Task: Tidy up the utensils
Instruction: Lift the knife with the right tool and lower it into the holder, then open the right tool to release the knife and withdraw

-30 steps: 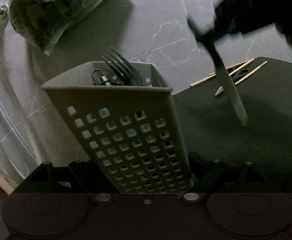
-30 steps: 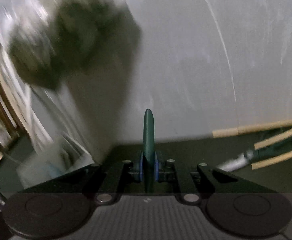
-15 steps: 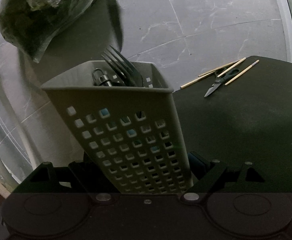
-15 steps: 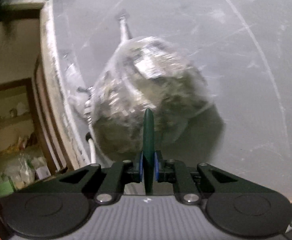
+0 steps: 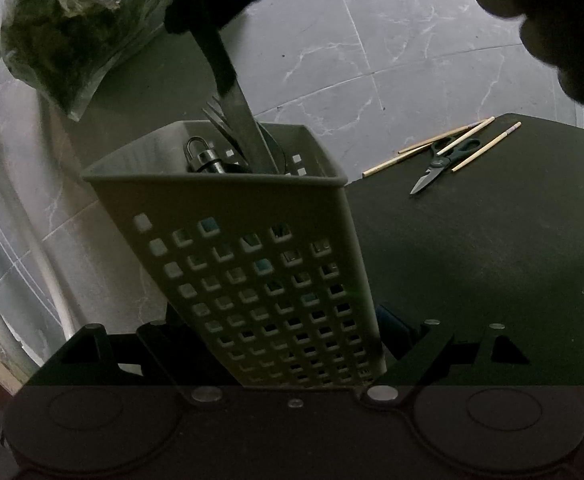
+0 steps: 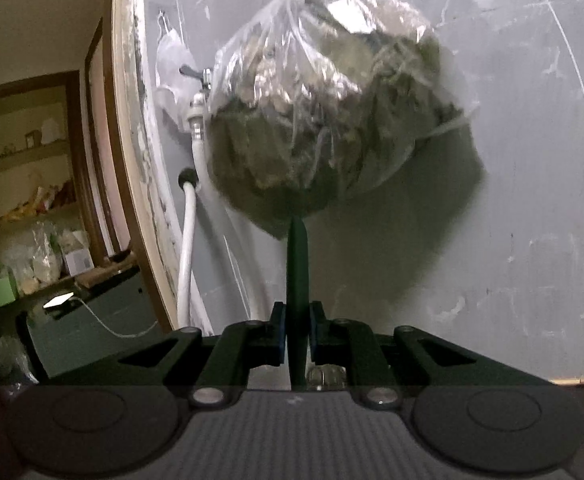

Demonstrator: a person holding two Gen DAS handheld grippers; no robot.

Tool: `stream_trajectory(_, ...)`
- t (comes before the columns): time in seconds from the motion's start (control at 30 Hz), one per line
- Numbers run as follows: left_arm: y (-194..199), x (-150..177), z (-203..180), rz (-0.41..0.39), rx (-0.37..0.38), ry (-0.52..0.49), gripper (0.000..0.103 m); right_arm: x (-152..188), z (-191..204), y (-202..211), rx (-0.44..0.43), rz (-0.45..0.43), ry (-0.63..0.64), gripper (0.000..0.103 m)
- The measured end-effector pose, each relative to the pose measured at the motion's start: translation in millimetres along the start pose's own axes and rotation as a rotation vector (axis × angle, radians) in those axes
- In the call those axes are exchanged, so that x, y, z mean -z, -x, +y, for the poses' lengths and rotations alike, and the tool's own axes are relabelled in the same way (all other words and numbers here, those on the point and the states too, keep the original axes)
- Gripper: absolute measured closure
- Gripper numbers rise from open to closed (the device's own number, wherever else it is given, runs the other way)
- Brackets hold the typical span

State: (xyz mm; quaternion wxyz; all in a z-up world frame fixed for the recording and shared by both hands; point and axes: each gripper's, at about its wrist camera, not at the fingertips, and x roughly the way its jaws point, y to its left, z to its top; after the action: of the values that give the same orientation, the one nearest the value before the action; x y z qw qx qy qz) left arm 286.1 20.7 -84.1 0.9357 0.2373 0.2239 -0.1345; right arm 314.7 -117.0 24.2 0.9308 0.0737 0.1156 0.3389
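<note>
**Knife blade goes into the caddy**

Our left gripper is clamped on the beige perforated plastic caddy. Our right gripper is closed on the dark-handled steel knife, blade tip inside the caddy beside the dark forks. Black scissors and wooden chopsticks lie on the dark table.

Knife tip — hidden in caddy.

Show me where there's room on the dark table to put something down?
The dark table lies bare between the holder and the scissors. Its far edge is crowded with scissors and chopsticks. The holder's mouth is packed: fork, knife.
</note>
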Motion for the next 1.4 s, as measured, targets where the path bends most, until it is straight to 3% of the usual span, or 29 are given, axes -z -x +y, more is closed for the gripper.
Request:
stream_trajectory(0.3,0,0,1,0.005,0.001,0.002,0.015,21,-4,-10,0.024,0.131,-0.007,0.084)
stream_trajectory(0.43,-1,-1,1,0.010,-0.001,0.004,0.015,22,-7,-7,0.015,0.147,-0.009,0.053)
stream_trajectory(0.57,-2,-2,0,0.017,-0.006,0.008,0.015,21,-13,2,0.019,0.130,-0.019,0.030)
stream_trajectory(0.63,-2,-3,-1,0.022,-0.010,0.011,0.015,18,-18,8,0.035,0.113,-0.028,0.012)
stream_trajectory(0.73,-3,-5,-3,0.029,-0.019,0.017,0.015,15,-35,23,0.080,0.089,-0.037,0.001)
stream_trajectory(0.87,-5,-9,-9,0.041,-0.036,0.028,0.015,17,-75,39,0.165,0.117,-0.073,0.000)
stream_trajectory(1.1,-8,-18,-22,0.077,-0.086,0.064,0.015,33,-175,66,0.341,0.247,-0.119,0.000)
stream_trajectory(1.4,-13,-32,-45,0.112,-0.162,0.096,0.015,37,-291,52,0.353,0.402,-0.021,0.000)
